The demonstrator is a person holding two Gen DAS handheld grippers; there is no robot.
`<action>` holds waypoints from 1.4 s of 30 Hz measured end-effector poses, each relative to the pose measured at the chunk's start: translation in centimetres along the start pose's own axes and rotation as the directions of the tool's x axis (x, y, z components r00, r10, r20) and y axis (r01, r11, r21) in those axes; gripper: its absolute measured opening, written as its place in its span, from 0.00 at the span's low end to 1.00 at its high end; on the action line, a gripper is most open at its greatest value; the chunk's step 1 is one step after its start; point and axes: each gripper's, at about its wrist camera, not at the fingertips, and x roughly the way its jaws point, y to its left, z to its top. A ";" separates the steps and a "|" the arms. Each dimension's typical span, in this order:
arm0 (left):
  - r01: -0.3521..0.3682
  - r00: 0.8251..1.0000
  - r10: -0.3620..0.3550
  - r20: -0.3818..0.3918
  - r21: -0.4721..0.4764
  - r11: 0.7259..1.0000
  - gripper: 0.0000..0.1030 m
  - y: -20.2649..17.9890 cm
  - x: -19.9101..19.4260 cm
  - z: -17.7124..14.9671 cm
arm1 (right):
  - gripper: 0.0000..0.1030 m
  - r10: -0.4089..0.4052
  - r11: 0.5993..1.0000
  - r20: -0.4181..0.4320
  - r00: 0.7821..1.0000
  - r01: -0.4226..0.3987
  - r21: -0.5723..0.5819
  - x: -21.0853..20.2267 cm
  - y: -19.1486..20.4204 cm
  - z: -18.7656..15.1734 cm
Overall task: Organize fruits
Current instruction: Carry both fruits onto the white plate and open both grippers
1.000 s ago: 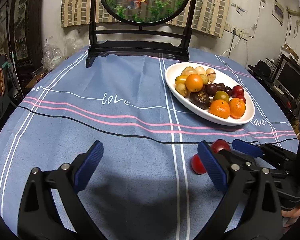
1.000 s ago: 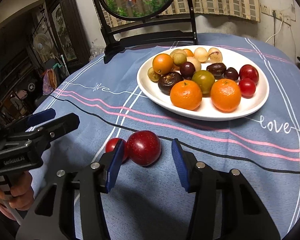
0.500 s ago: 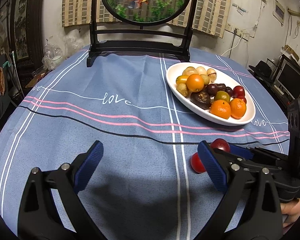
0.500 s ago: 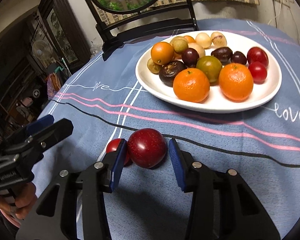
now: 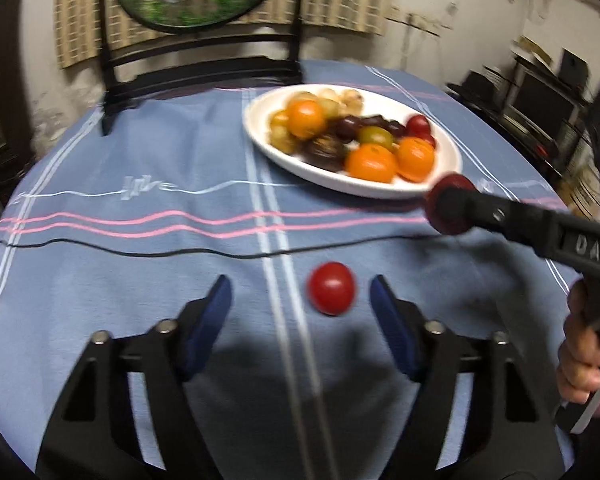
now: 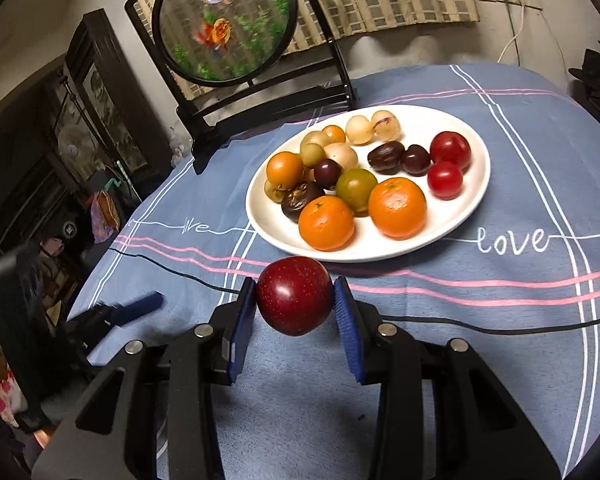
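Your right tool [image 6: 295, 304] clamps the dark red plum [image 6: 293, 295] near the plate [image 6: 476, 196]. Your left tool [image 5: 300, 312], jaws just closing, straddles the small red tomato [image 5: 331, 288] without touching it.

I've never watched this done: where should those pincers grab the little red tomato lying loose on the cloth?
Across its widest middle, coming down from the near side. The small red tomato is round and sits free on the tablecloth, already between the left gripper's still-open jaws, which have just been closing.

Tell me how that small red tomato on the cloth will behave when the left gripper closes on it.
The small red tomato is round and glossy, so it could roll or slip sideways. It sits off-centre between the open left gripper pads, so one pad probably touches first. It looks thin-skinned; squeeze gently.
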 end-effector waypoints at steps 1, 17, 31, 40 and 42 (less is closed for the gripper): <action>0.008 1.000 -0.008 -0.001 0.012 1.000 0.59 -0.3 0.1 0.0 | 0.39 -0.002 1.000 -0.003 1.000 0.002 -0.002 0.0 0.0 0.0; -0.004 0.997 0.009 -0.080 0.054 0.999 0.31 -1.5 3.5 0.1 | 0.39 -0.001 1.000 0.014 1.000 0.001 -0.008 -0.7 0.0 0.3; -0.009 0.997 0.014 -0.072 0.057 0.998 0.29 -1.8 3.1 0.0 | 0.39 -0.005 1.000 0.016 1.000 0.005 -0.006 -0.8 0.1 0.2; 0.017 1.000 -0.018 0.012 0.067 0.998 0.29 -2.3 0.0 4.0 | 0.39 -0.007 0.997 0.110 0.994 0.016 -0.079 -3.4 1.0 1.2; 0.030 0.999 -0.031 0.030 0.055 0.998 0.29 -2.0 0.0 6.2 | 0.39 -0.018 0.996 0.136 0.991 0.030 -0.084 -3.6 0.6 2.5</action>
